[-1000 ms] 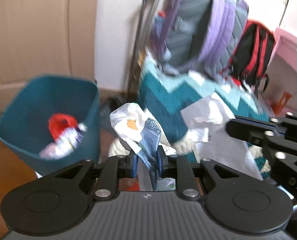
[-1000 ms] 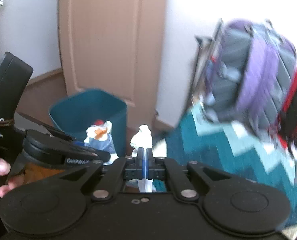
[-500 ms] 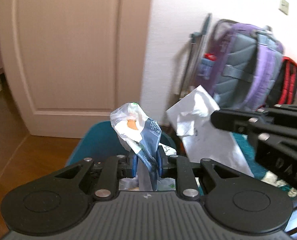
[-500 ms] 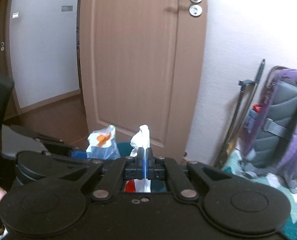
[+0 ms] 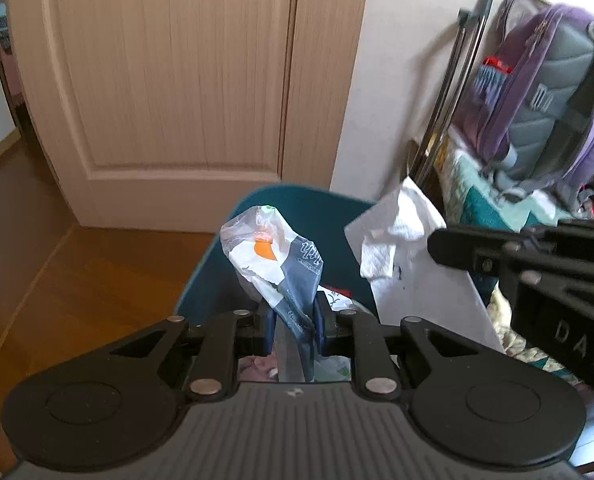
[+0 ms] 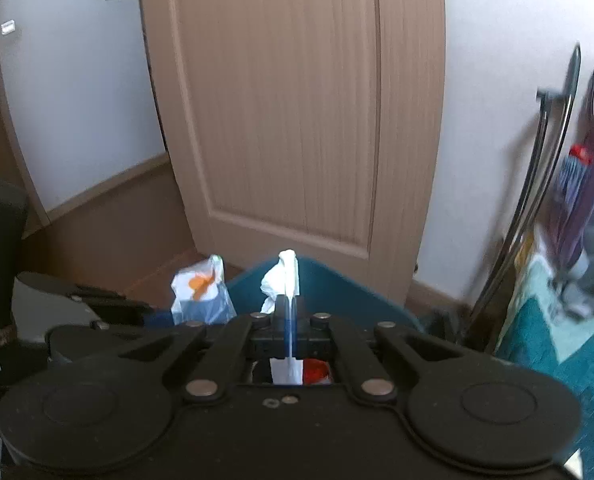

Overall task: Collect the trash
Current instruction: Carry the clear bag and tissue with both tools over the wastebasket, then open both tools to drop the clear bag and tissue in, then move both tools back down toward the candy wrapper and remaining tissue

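Your left tongs [image 5: 294,322] hide most of the bin [image 5: 313,204]. The backpack [image 5: 553,92] is blurred and cut off at the right edge.

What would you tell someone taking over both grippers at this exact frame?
Left gripper: shut on a crumpled plastic wrapper, held above the teal bin.
Right gripper: shut on white paper with a tissue, also at the bin's mouth.
Done: both pieces picked up and at the bin; some trash, including something red, is already inside.
Left: open both grippers so the pieces drop in.
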